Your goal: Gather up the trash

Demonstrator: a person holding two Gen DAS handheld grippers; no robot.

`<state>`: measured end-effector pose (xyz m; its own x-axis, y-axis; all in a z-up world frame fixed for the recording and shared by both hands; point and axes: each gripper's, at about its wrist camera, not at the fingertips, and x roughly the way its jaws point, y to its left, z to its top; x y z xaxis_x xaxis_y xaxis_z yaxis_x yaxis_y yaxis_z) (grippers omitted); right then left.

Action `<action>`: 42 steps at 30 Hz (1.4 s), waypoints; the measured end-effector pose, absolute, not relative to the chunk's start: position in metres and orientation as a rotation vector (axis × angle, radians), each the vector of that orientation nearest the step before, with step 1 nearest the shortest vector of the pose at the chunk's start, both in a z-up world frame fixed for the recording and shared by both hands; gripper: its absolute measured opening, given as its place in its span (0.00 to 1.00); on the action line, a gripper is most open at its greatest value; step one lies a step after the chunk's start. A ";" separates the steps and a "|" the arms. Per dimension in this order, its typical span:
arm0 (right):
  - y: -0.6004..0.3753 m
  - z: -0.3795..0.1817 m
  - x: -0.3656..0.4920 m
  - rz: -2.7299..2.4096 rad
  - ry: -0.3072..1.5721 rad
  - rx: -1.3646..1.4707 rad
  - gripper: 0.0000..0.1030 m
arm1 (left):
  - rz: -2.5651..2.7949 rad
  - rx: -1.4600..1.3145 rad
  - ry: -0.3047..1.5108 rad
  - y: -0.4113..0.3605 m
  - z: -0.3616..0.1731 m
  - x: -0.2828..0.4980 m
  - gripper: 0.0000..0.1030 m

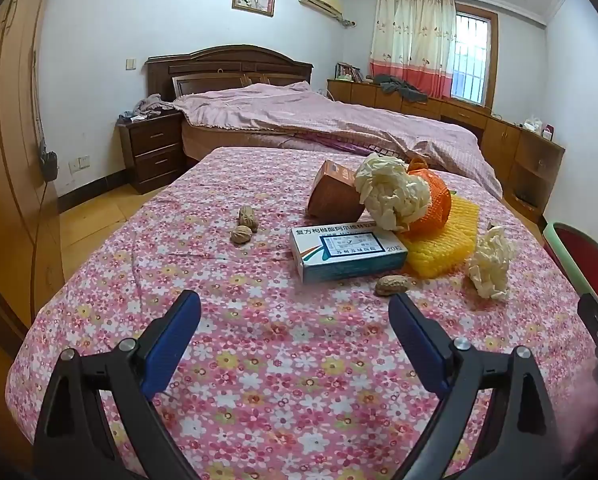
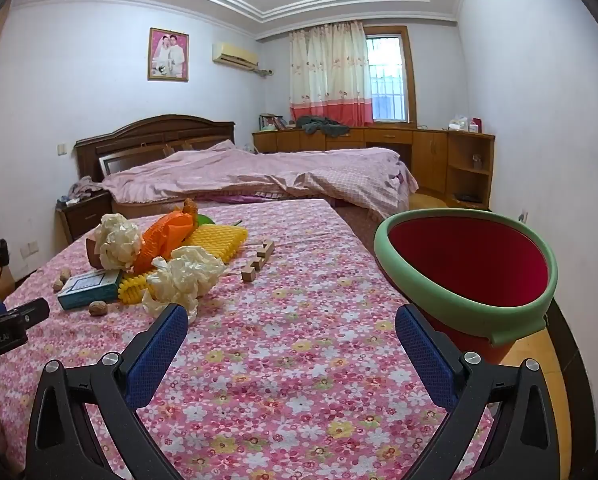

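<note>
Trash lies on a floral tablecloth (image 1: pixel 259 360): a blue-white medicine box (image 1: pixel 347 254), a brown carton (image 1: pixel 333 196), two crumpled tissues (image 1: pixel 393 194) (image 1: pixel 491 262), orange net (image 1: pixel 435 200), yellow foam net (image 1: pixel 447 240) and several walnuts (image 1: pixel 391 284). My left gripper (image 1: pixel 295 312) is open and empty, short of the box. My right gripper (image 2: pixel 291 324) is open and empty; the near tissue (image 2: pixel 187 276) lies just beyond its left finger. A red bin with a green rim (image 2: pixel 467 264) stands at the table's right edge.
Small wooden blocks (image 2: pixel 259 260) lie behind the trash. A bed with a pink quilt (image 2: pixel 259 172) stands beyond the table, with a nightstand (image 1: pixel 155 148) to its left and wooden cabinets (image 2: pixel 431 152) along the far wall.
</note>
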<state>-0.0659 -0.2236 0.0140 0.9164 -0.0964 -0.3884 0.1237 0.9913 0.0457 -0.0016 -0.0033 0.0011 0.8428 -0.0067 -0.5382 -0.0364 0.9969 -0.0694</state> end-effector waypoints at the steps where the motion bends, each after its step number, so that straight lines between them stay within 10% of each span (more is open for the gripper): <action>1: -0.224 0.014 -0.066 -0.113 0.396 0.070 1.00 | 0.016 -0.078 0.569 -0.003 0.001 -0.001 0.92; 42: -0.224 0.015 -0.067 -0.113 0.395 0.072 1.00 | 0.016 -0.082 0.570 0.002 0.000 0.000 0.92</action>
